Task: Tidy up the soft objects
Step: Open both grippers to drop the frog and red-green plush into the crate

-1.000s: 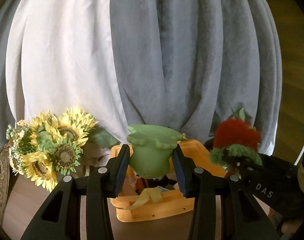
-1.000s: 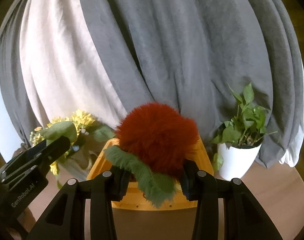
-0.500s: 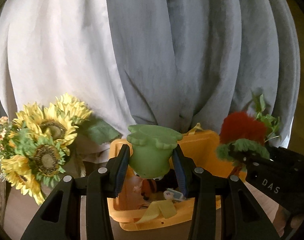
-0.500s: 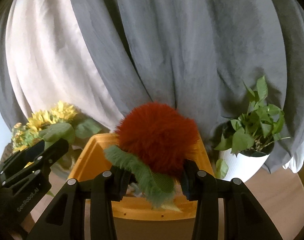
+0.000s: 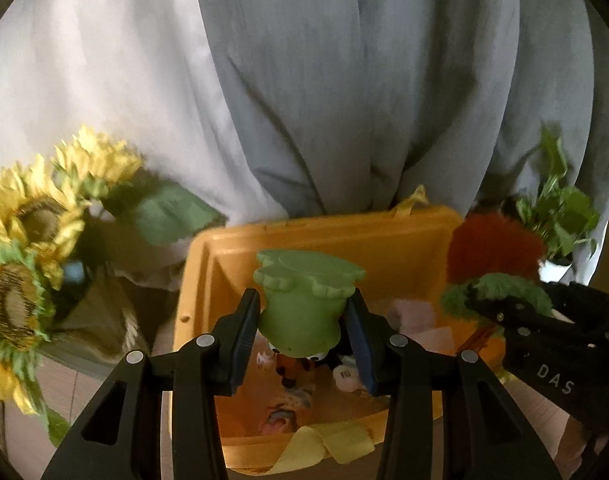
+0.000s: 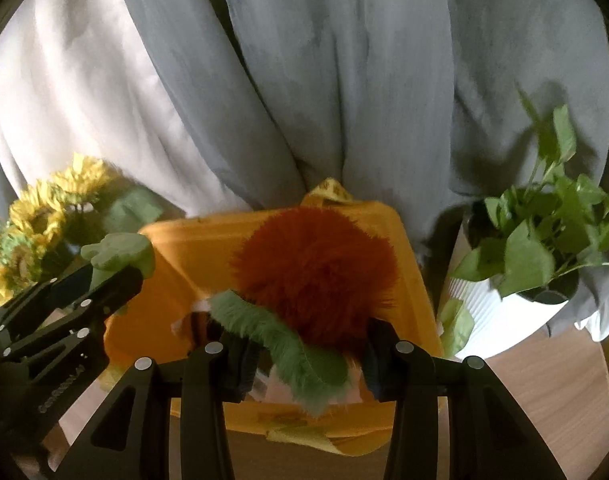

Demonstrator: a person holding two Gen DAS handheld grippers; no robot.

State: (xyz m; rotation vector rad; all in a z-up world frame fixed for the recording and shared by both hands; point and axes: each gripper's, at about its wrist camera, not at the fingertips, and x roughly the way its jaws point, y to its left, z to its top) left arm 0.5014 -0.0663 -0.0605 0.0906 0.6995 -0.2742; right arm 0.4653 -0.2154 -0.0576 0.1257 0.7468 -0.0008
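Left tongs (image 5: 304,332) clamp green frog toy (image 5: 302,304), right tongs (image 6: 308,356) clamp red fuzzy plush (image 6: 316,264), both over orange bin (image 5: 384,240) on wooden tabletop (image 6: 544,380); grey curtains (image 6: 344,80) behind.

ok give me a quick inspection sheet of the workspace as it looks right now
surface: wooden tabletop, bare patches beside the bin
job's things: green frog toy and red fluffy toy, both held above the orange bin; the bin already holds several small toys
clutter: yellow ribbon draped over the bin's near edge
grippers: left gripper shut on the frog toy; right gripper shut on the fluffy toy
cables: nothing seen
surroundings: sunflowers on the left, potted plant on the right, grey and white curtains behind
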